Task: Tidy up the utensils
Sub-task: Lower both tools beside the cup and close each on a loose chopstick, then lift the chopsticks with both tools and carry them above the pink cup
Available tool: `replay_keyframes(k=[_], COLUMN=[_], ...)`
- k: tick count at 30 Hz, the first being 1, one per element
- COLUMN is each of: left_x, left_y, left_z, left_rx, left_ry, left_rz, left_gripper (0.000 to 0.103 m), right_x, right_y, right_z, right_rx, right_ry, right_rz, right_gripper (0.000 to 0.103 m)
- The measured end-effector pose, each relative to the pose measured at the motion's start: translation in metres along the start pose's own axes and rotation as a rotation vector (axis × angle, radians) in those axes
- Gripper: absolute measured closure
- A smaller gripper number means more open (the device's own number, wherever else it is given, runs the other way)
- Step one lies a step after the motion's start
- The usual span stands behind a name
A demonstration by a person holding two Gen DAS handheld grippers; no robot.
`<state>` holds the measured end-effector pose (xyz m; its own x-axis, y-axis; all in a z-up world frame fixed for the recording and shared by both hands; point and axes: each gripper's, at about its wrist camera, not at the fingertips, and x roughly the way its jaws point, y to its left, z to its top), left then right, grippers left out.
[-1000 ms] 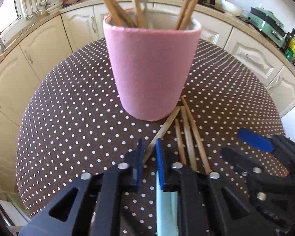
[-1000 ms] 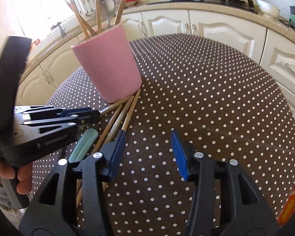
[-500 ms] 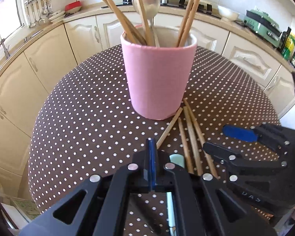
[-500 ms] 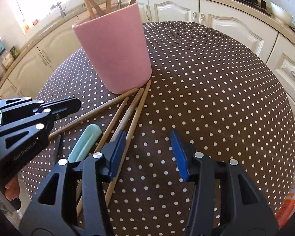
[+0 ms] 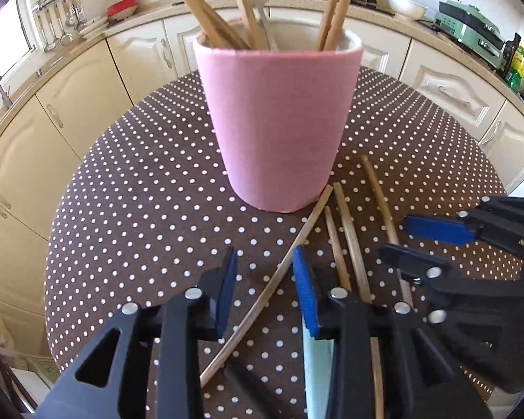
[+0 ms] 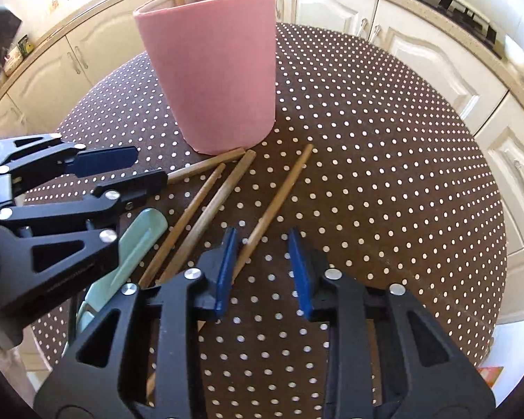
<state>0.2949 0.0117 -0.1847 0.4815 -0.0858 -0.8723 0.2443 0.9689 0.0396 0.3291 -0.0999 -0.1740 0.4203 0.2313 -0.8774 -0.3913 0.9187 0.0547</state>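
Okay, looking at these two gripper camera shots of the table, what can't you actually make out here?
- Pale green handle: its far end is hidden under the black left gripper in both views, so what utensil it is stays unknown.
- Pink cup: its wall hides the utensils' lower ends.
- Rightmost loose wooden chopstick: its near end passes under the right gripper, whose jaws are closing.

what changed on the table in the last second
The left gripper, shut before, is opening astride one chopstick. The right gripper slid over and is closing around the rightmost chopstick, now fanned away from the others. The pink cup stayed put.
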Motion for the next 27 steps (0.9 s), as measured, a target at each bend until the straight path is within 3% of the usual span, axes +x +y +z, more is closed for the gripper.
replay_keyframes(k=[6, 8, 12, 22, 27], left_x=[0.015, 0.017, 0.018, 0.0, -0.018], left_y=[-0.015, -0.022, -0.036, -0.054, -0.062], left_z=[0.019, 0.025, 0.031, 0.015, 0.005], left_rx=[0.049, 0.055, 0.084, 0.072, 0.076], left_ry=[0.042, 0.055, 0.056, 0.004, -0.03], left_rz=[0.031, 0.02, 0.036, 0.014, -0.002], left_gripper=[0.071, 0.083, 0.088, 0.095, 0.098], right_x=[0.004, 0.006, 0.006, -0.008, -0.024], right_y=[-0.018, -0.024, -0.034, -0.028, -0.031], right_z=[0.015, 0.017, 0.019, 0.003, -0.025], right_rx=[0.006, 0.008, 0.009, 0.028, 0.051], right_ry=[0.075, 0.091, 0.104, 0.071, 0.044], right_rz=[0.053, 0.071, 0.089, 0.069, 0.082], right_gripper=[0.085, 0.087, 0.092, 0.097, 0.097])
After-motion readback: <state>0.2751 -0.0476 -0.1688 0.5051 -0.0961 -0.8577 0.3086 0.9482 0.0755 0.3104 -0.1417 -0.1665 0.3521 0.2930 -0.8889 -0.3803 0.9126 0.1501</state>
